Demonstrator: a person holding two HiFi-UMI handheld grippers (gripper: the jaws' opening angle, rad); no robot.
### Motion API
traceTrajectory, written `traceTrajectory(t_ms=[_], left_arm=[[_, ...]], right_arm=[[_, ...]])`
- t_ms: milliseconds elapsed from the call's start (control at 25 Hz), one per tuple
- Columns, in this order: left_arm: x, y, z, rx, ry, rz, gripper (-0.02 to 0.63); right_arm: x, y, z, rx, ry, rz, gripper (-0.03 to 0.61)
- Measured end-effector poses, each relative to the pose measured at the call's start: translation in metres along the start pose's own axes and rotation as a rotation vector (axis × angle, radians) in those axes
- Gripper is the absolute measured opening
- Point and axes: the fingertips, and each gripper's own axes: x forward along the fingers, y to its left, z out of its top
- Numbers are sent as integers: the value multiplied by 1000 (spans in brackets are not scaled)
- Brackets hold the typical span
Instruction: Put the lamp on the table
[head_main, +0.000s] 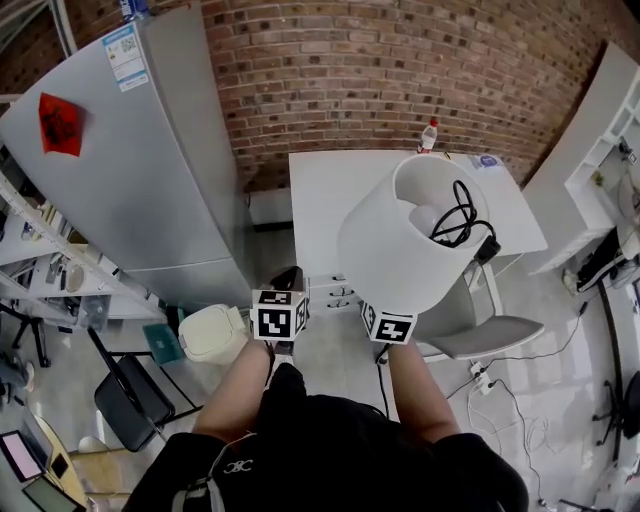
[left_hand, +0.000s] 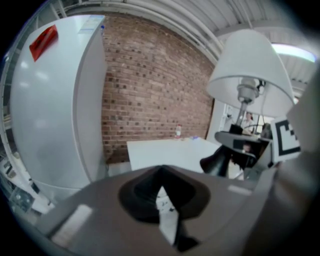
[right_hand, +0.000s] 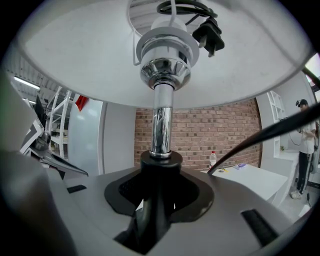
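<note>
Gripping the lamp (head_main: 400, 240) in the right hand-held gripper (right_hand: 157, 200), clamping the black neck under the chrome stem (right_hand: 161, 125) between wide-set jaws. Holding its long axis upright, shade topmost, cord (head_main: 460, 220) coiled inside. Hanging in the air short of the near edge of the table (head_main: 330, 190), with the bare white top lying straight ahead. Riding just left of it with the left hand-held gripper (left_hand: 162, 200), closing on nothing.

Lamp (head_main: 400, 250) foot hidden under its shade (head_main: 380, 215), bench (head_main: 330, 190) partly covered by it, bottle (head_main: 429, 135) label too small to read.
</note>
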Motion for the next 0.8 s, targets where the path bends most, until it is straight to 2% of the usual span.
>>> traceTrajectory(t_ms=[320, 560, 800], left_arm=[[63, 57, 17, -4, 9, -13, 0], [117, 101, 58, 19, 6, -45, 0], [159, 135, 82, 18, 15, -73, 0]], right_arm=[[85, 24, -2, -10, -9, 32, 117], [156, 23, 13, -19, -9, -7, 117], [210, 20, 18, 5, 2, -39, 117]])
